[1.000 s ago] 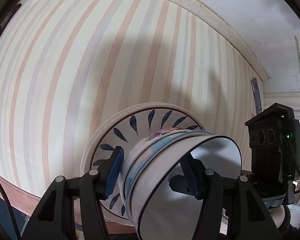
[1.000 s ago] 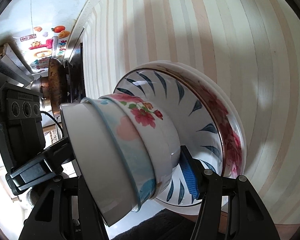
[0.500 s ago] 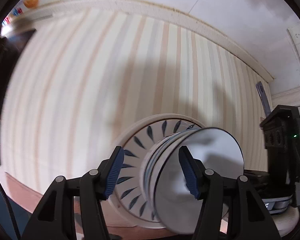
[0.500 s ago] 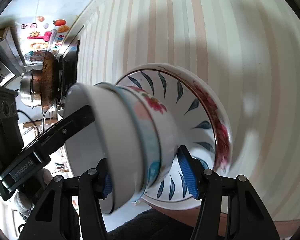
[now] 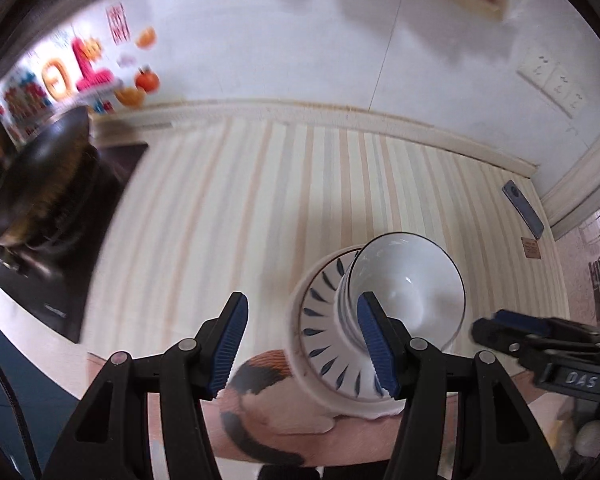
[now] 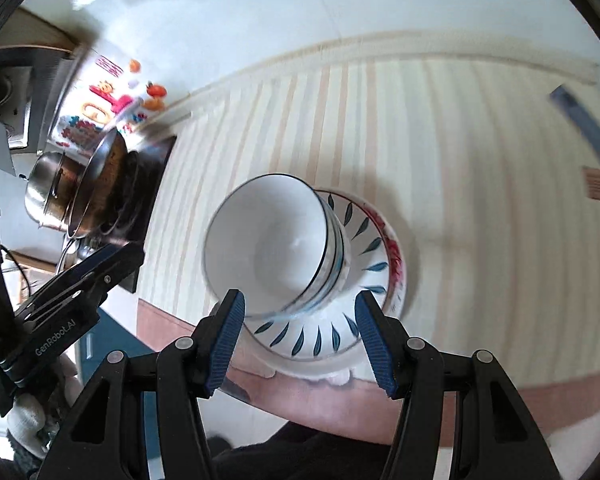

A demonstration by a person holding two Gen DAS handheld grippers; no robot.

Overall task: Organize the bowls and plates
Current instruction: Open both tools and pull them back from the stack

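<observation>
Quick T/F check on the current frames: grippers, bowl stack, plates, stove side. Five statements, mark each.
1. Both grippers are open and hold nothing. True: the left gripper and the right gripper have their jaws spread, with nothing between the pads.
2. The white bowl sits on top of the stack. True: other bowls are nested under it.
3. The bowls stand directly on the striped countertop. False: they stand on the blue-leaf plate, which lies on the striped countertop.
4. The stack is tipped on its side. False: it stands upright, the bowls opening upward.
5. A dark pan sits on the stove at the left. True.
</observation>
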